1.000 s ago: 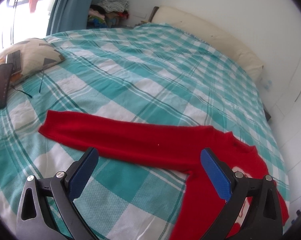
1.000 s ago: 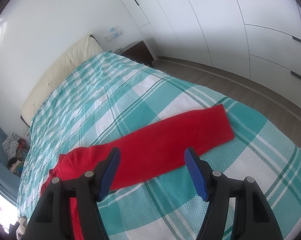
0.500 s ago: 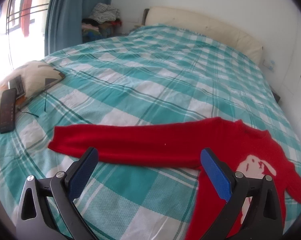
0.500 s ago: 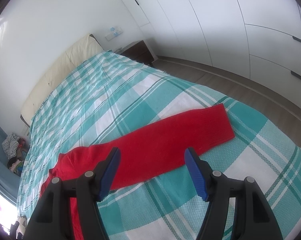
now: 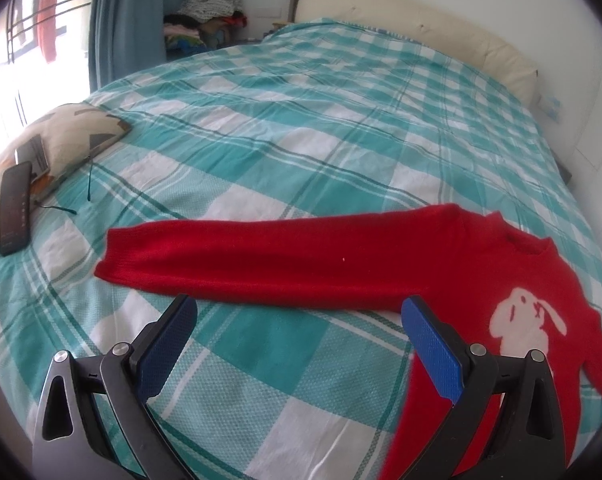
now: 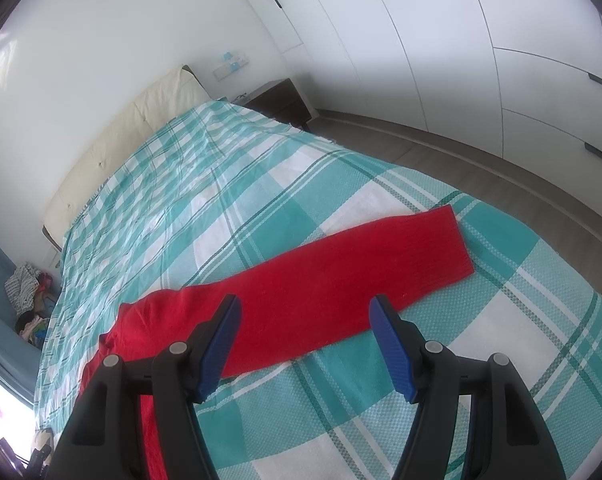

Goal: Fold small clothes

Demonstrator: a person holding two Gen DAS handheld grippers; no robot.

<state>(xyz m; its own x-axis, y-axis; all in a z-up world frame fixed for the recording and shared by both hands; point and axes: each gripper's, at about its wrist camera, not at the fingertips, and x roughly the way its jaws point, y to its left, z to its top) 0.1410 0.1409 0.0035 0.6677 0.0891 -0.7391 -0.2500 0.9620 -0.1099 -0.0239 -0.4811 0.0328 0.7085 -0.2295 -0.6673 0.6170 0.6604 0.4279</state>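
Left wrist view, left to right: remote control (image 5: 15, 208) on patterned cushion (image 5: 57, 142); red jumper (image 5: 381, 264) flat on checked bedspread (image 5: 301, 128), sleeves outstretched, unfolded. Left hand-held gripper (image 5: 297, 320) and right hand-held gripper (image 6: 303, 322): jaws apart, empty. Folding not begun.

A bed with a teal-and-white checked bedspread (image 5: 301, 128) and cream headboard (image 5: 421, 24) carries a patterned cushion (image 5: 69, 136) bearing a dark remote control (image 5: 15, 208), with a blue curtain (image 5: 129, 20), piled clothes (image 5: 209, 12), a dark nightstand (image 6: 279, 100) and white wardrobe doors (image 6: 481, 52) around it.
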